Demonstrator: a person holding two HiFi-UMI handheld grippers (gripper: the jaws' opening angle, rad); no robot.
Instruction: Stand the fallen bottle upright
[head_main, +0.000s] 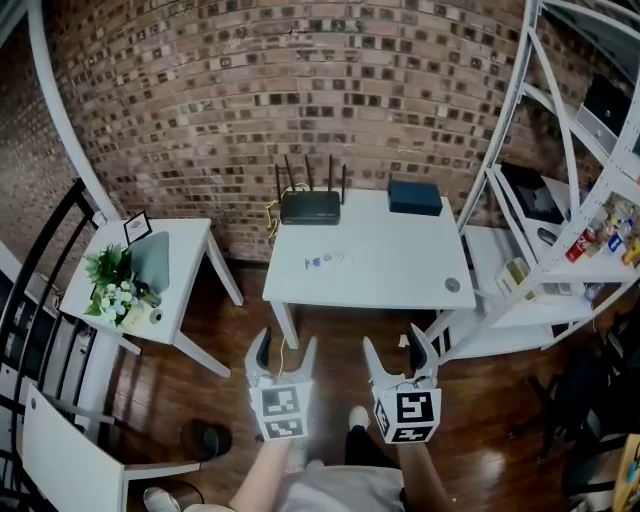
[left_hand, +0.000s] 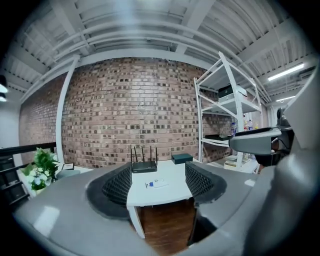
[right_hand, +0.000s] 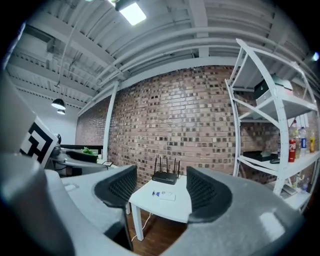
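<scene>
The bottle (head_main: 327, 261) lies on its side near the middle of the counter (head_main: 400, 270), slightly toward its left edge. It looks small, clear and probably light, so it may roll or dent; take it across the body, gently. The left gripper (head_main: 286, 345) and right gripper (head_main: 393, 345) hang well short of the counter, jaws apart and empty.

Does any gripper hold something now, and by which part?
Nothing is held. The left gripper and the right gripper have open, empty jaws. The small clear plastic bottle lies on the white table ahead.
</scene>
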